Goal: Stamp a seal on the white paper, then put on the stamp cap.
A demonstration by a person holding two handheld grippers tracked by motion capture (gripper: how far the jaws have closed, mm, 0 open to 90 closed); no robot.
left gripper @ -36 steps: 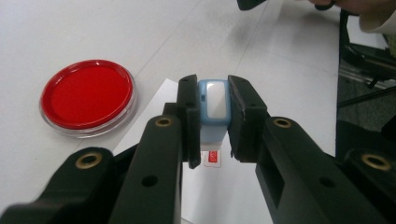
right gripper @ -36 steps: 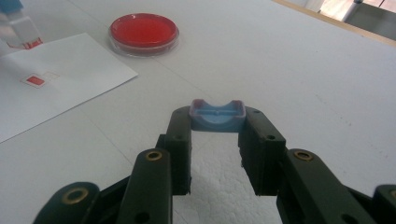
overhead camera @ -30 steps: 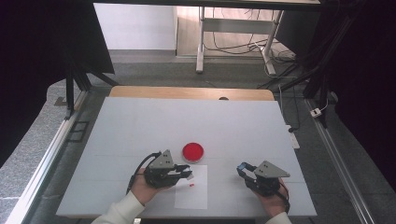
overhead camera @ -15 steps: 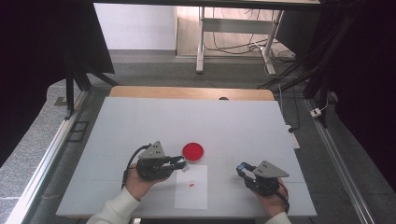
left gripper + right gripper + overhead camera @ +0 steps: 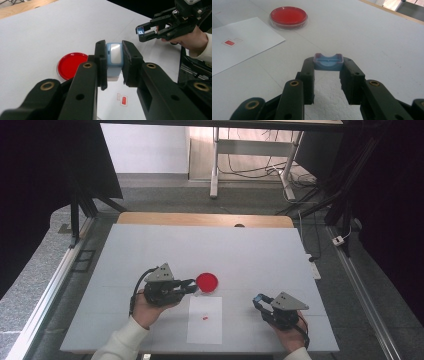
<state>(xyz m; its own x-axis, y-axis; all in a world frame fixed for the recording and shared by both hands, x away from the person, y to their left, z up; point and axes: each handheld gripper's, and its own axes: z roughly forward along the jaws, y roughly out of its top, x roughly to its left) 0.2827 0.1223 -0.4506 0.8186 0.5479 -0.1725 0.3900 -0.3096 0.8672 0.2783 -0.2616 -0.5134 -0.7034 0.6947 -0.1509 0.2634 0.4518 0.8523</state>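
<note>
My left gripper (image 5: 192,286) lies just left of a red petri dish (image 5: 207,281), pointing at it. Its jaws (image 5: 113,50) are shut on a light blue block (image 5: 113,60) with a pale glossy face. At the front right of the table, my right gripper (image 5: 257,300) is shut on a small blue tray-shaped piece (image 5: 328,62), held by its two sides just above the tabletop. The left gripper view shows that right gripper (image 5: 142,31) farther off. The dish (image 5: 288,16) stands flat on the table with its lid on.
A white paper sheet (image 5: 205,319) with a small red rectangle (image 5: 205,318) printed on it lies between the two hands, in front of the dish. The white table (image 5: 200,250) ends in a wooden strip (image 5: 200,219) at the far side. Black frames stand at both sides.
My left gripper has moved off the paper, left and farther from me, and now lies beside the dish. The right gripper has stayed put.
</note>
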